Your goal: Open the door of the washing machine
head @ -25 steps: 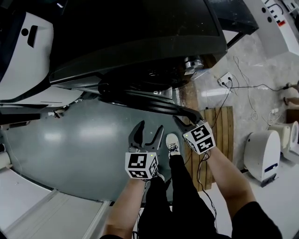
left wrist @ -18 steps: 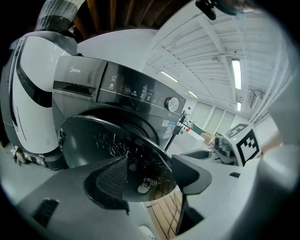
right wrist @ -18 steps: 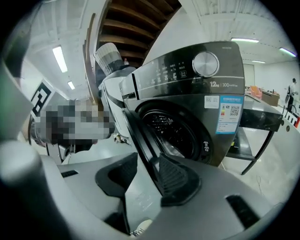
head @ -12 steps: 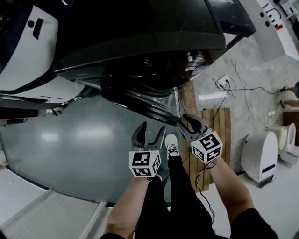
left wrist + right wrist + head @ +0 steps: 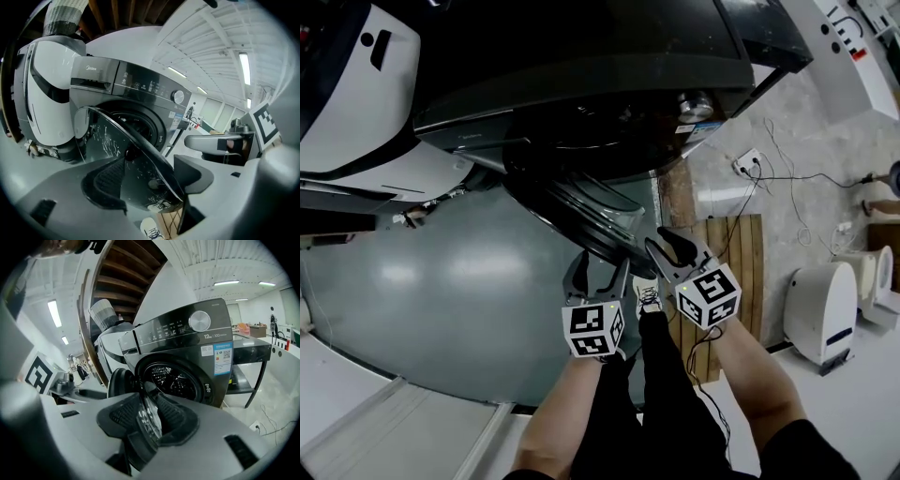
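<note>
While the door stands part-open, swung out from the front of the washer, the step goes best if the right tongs hold the rim firmly and follow the hinge's arc, drawing it outward without twisting the glass; by my judgement the door has more swing left. On the right tongs the jaws are about half closed and have just been closing, their pads pressing both faces of the door's edge. On the left tongs the jaws are wide and have just been opening; the door's edge runs between them, but neither pad presses it
</note>
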Motion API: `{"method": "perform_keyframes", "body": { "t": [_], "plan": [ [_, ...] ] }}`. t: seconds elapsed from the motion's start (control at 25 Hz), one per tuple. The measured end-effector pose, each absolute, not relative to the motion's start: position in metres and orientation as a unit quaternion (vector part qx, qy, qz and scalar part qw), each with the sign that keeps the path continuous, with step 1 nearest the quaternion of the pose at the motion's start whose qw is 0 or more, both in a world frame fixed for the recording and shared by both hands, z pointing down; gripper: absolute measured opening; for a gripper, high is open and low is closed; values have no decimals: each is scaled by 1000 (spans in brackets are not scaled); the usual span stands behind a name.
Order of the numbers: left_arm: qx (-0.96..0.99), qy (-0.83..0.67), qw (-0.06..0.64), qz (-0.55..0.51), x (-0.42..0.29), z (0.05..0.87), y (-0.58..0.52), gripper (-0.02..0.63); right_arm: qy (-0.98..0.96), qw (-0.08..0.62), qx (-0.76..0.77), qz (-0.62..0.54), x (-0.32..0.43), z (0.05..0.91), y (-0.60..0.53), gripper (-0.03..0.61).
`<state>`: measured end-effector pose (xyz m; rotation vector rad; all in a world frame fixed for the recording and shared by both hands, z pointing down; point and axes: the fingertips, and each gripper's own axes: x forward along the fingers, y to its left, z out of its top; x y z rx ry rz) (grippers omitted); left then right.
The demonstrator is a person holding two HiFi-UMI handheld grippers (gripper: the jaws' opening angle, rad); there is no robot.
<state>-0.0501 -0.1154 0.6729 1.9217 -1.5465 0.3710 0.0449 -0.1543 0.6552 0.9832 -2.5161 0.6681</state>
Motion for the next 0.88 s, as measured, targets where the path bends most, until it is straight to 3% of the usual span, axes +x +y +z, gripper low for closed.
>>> {"method": "perform_keyframes", "body": {
  "t": [0.88],
  "plan": [
    [701, -609, 336, 156, -164, 672, 0, 337, -925, 189, 255, 211, -110, 620, -75, 110]
  ]
}}
